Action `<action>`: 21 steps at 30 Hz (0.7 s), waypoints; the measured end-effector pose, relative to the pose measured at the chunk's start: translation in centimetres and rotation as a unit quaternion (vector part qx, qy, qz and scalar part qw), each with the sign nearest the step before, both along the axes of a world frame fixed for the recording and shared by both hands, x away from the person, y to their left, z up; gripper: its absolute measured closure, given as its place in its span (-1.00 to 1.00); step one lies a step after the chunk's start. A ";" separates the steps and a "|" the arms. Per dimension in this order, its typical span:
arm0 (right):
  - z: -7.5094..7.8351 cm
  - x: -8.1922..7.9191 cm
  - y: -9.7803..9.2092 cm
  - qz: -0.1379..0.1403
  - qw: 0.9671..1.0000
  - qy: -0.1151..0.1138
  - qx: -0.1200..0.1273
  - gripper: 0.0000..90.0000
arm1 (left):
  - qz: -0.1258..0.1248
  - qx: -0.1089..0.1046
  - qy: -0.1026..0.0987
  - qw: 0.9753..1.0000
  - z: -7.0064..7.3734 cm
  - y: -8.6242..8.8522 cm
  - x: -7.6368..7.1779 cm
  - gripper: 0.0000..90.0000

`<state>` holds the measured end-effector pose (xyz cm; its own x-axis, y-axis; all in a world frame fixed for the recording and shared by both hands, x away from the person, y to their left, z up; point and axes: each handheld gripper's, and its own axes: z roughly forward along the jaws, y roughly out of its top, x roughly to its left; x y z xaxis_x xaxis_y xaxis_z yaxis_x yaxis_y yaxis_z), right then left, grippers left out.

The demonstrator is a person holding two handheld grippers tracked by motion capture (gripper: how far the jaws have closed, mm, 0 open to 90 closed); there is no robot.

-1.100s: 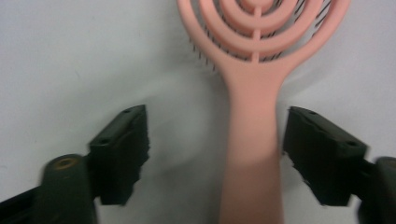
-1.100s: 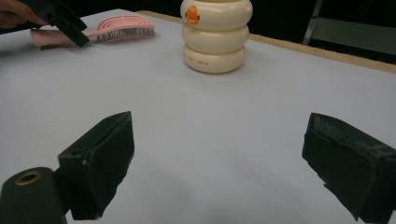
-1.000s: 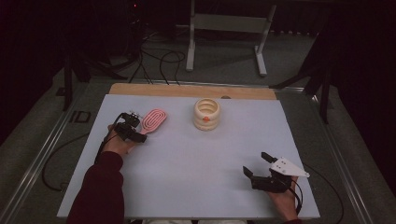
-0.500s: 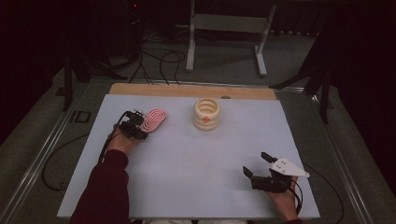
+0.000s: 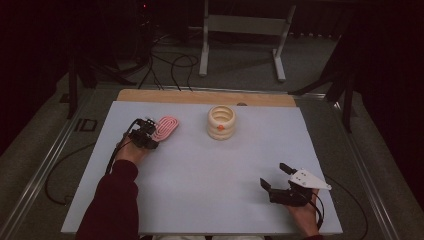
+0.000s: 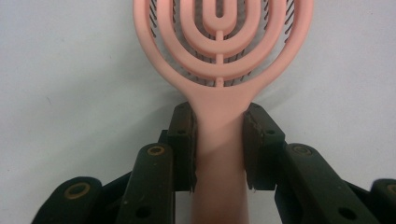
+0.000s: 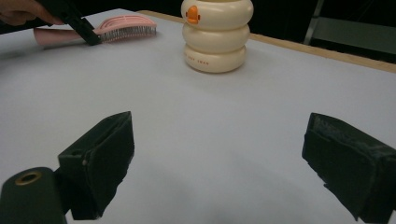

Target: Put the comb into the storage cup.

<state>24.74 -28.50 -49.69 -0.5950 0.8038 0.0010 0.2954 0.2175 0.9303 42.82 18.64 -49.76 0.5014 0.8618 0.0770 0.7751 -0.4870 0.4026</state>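
1. The left gripper (image 5: 150, 134) sits at about ten o'clock on the worktop (image 5: 200, 200), its jaws clamped on the handle of a pink hairbrush (image 5: 165, 128).
2. In the left gripper view the two black pads press against either side of the pink hairbrush (image 6: 219, 70) just below the head, where the handle narrows, and the handle runs back between the jaws toward the camera.
3. The brush head points away from that gripper, toward one o'clock in the high view; it is an open oval of concentric pink loops, with dark bristles showing through the gaps.
4. From the right gripper view the pink hairbrush (image 7: 123, 25) appears to lie low on the worktop, bristles facing down, with the left gripper (image 7: 86, 30) across its neck.
5. The person's left hand (image 5: 131, 150), in a dark red sleeve, holds that gripper from behind.
6. The right gripper (image 5: 279, 177) rests at about five o'clock near the front edge, jaws spread wide with nothing between them.
7. The right gripper view shows the same: its two pads stand far apart with bare worktop (image 7: 210, 140) between.
8. A cream ringed container (image 5: 221, 122) with an orange spot stands upright at twelve o'clock, to the right of the brush and apart from it.
9. In the right gripper view the cream ringed container (image 7: 217, 35) shows three stacked bulges.
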 end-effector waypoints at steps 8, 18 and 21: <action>0.0 0.0 0.0 0.000 1.000 0.000 0.000 -0.80 | 0.000 -0.004 -0.014 1.000 0.5 0.1 -0.2 0.54; 0.0 0.0 0.0 0.000 1.000 0.000 0.000 -0.80 | -0.003 -0.012 -0.032 0.999 1.5 0.2 -0.7 0.54; 0.0 0.0 0.0 0.000 1.000 0.000 -0.001 -0.80 | -0.007 -0.011 -0.034 0.999 1.8 0.2 -0.9 0.54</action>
